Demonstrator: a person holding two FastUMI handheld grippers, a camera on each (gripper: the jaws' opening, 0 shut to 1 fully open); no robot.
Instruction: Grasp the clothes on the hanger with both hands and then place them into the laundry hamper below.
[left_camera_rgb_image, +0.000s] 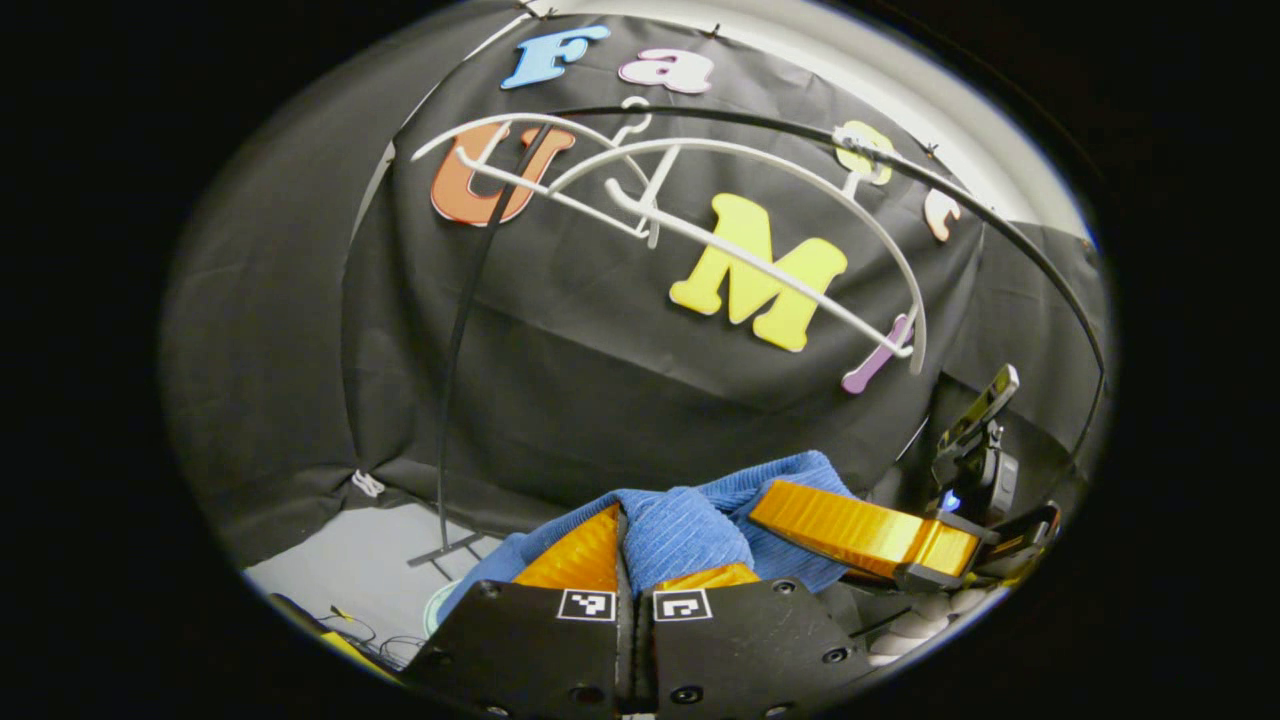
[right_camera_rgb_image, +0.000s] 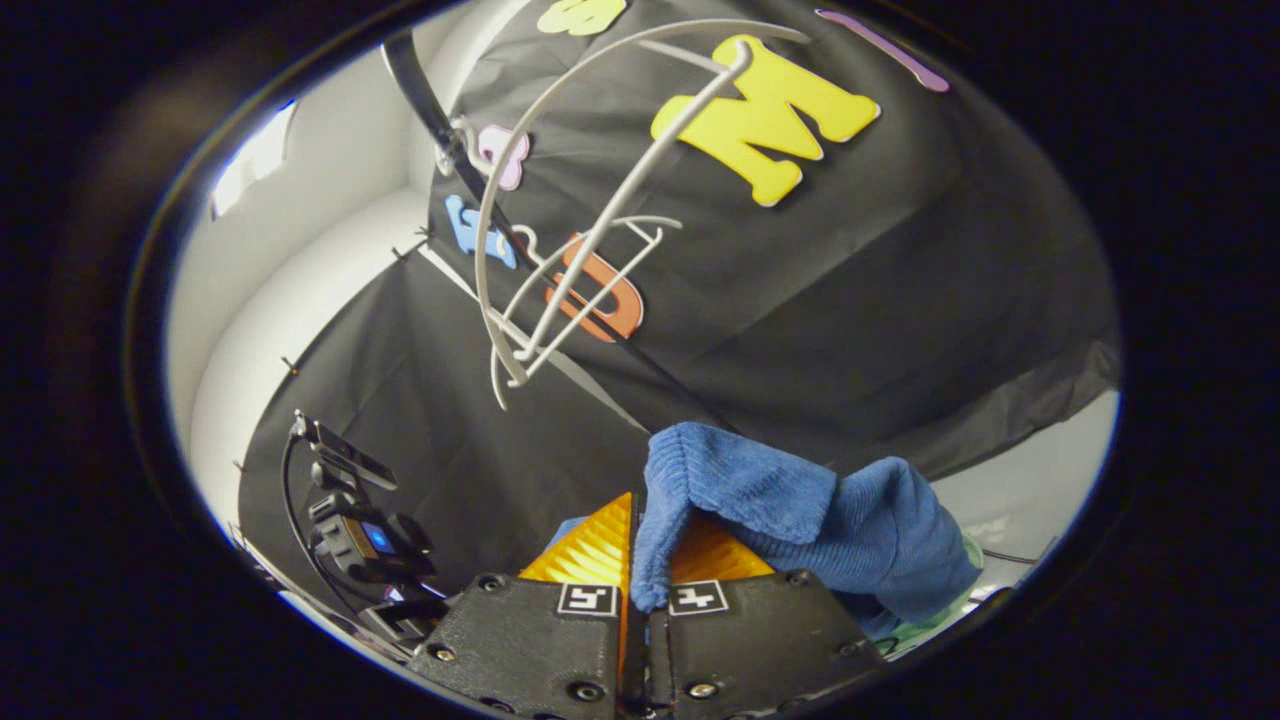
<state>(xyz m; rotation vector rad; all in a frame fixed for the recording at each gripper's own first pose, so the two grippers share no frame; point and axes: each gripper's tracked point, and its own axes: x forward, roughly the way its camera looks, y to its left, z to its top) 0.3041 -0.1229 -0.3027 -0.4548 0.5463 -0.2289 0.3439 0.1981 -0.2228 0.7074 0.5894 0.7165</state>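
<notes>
Your left gripper (left_camera_rgb_image: 640, 560) and right gripper (right_camera_rgb_image: 640, 560) fingers are both clamped on the blue clothes (right_camera_rgb_image: 800, 510) (soft, light, floppy); hold the thick folds.

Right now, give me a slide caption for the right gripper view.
Right gripper pinching blue knit garment, pulled clear of the bare white hanger above.

A recording booth, set up like a laundry corner: black cloth (left_camera_rgb_image: 600, 380) hangs as the wall, a thin black rail (left_camera_rgb_image: 462, 330) carries bare white hangers (left_camera_rgb_image: 700, 235), and pale, probably white, walls (right_camera_rgb_image: 300, 260) show behind the cloth.
</notes>
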